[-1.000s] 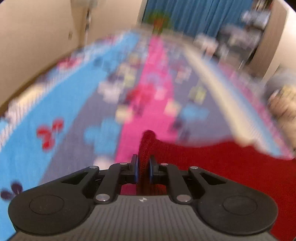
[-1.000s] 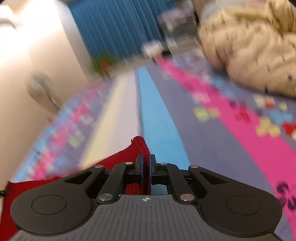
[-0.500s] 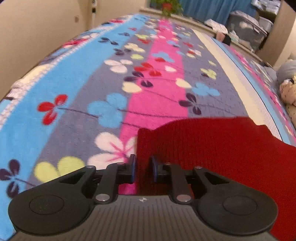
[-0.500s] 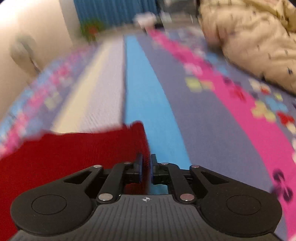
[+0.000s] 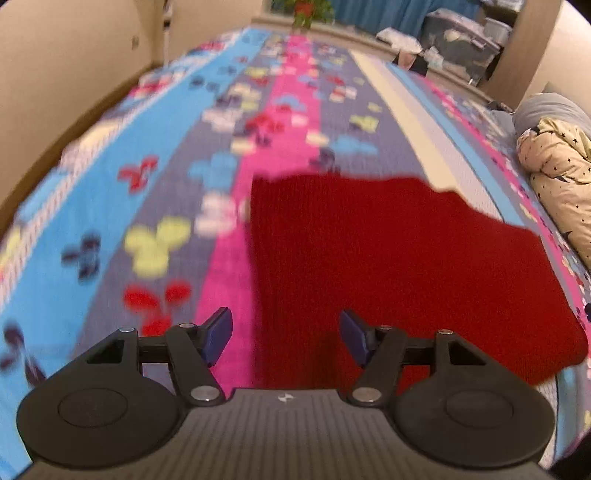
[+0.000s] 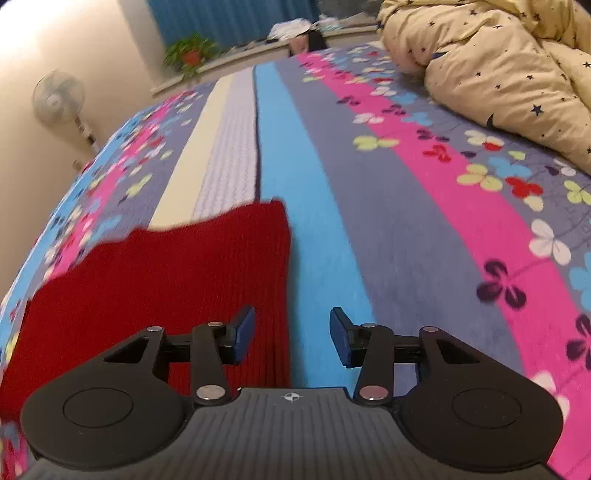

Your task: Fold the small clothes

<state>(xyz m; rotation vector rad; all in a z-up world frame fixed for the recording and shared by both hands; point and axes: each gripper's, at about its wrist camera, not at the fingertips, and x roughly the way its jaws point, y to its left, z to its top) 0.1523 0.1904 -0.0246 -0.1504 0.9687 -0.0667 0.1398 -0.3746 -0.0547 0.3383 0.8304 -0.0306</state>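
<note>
The left tool (image 5: 285,335) was spread wide, its blue-padded fingers (image 5: 218,334) holding nothing. Between them ran the left edge of a red knitted garment (image 5: 388,266), which lay flat on the bed (image 5: 177,122) and reached to the right and away from the tool. The bed wore a blanket striped in blue, grey and pink with a clover-leaf pattern, blurred in this view. Far off stood a potted plant (image 5: 308,11) before blue curtains (image 5: 395,13), with grey storage bins (image 5: 458,40) to the right.

The right tool (image 6: 291,334) was likewise wide apart and empty. The red knitted garment (image 6: 155,284) lay to its near left, its right edge passing between the fingers (image 6: 243,332). A cream quilt with dark stars (image 6: 498,59) was heaped at the far right of the bed (image 6: 406,206). A white standing fan (image 6: 59,99) stood by the wall at far left, near the potted plant (image 6: 190,51).
</note>
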